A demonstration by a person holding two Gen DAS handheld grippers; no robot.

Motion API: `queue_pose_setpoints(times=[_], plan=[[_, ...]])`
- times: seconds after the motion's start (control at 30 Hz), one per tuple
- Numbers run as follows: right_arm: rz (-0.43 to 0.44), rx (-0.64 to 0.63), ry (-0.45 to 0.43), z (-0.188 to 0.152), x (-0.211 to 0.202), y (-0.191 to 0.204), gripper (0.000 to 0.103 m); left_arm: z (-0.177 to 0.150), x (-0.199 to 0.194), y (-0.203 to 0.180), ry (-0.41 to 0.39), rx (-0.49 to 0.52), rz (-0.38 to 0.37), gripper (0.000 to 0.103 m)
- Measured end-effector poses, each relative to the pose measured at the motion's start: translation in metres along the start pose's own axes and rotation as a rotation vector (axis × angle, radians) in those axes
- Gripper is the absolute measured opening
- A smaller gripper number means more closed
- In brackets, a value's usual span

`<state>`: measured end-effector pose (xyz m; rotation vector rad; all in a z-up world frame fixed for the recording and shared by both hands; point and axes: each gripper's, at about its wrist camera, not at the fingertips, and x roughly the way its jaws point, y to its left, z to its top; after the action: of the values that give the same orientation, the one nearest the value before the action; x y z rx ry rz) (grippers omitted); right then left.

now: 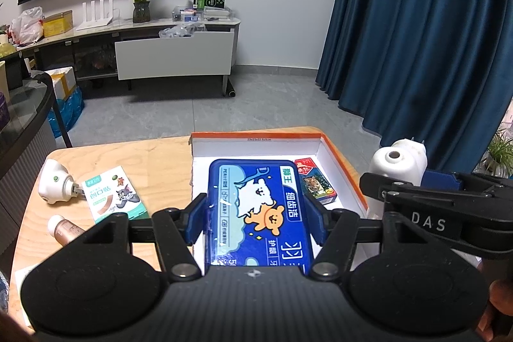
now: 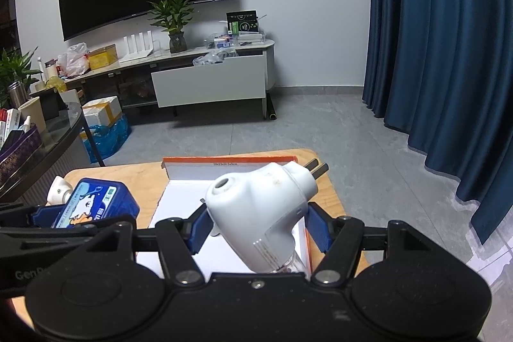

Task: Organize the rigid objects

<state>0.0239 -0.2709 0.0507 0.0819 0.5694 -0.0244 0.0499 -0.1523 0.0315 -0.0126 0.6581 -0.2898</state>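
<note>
So on the wooden table (image 1: 160, 156), far left, there was a white plug-in (image 1: 56, 185) lying on its side with a little green dot on it, and right next to it a flat green-and-white bandage pack (image 1: 112, 194) with a cartoon cat and mouse. Just below those, a brownish tube (image 1: 62, 231) with a white cap poked out from behind the tool.

The left gripper (image 1: 258, 215) was pinching a blue floss box (image 1: 259, 213) from both sides, blue pads tight on its edges. The lid was glossy dark blue with a white bear, an orange bear and Chinese lettering. It hung over the open box (image 1: 340, 162), tilted down toward it.

That box was white inside with an orange rim, sitting on the right half of the table. The only thing I could make out in it was a small card pack (image 1: 315, 183) with a tiger picture, lying flat near the right wall.

The right gripper (image 2: 258, 225) had its pads clamped on a second plug-in (image 2: 256, 207), white, a bit grubby, round hole on top, two prongs pointing away to the right, a clear bottle at the near end. It was held above the box's right side
</note>
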Motion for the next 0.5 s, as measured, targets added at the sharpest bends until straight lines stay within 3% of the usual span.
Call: queue_pose_setpoints(times=[0.5], plan=[[-0.001,0.002,0.009,0.0022,0.0045,-0.0004,0.076,-0.0009,0.0027,0.0002,0.006,-0.004,0.000,0.064]])
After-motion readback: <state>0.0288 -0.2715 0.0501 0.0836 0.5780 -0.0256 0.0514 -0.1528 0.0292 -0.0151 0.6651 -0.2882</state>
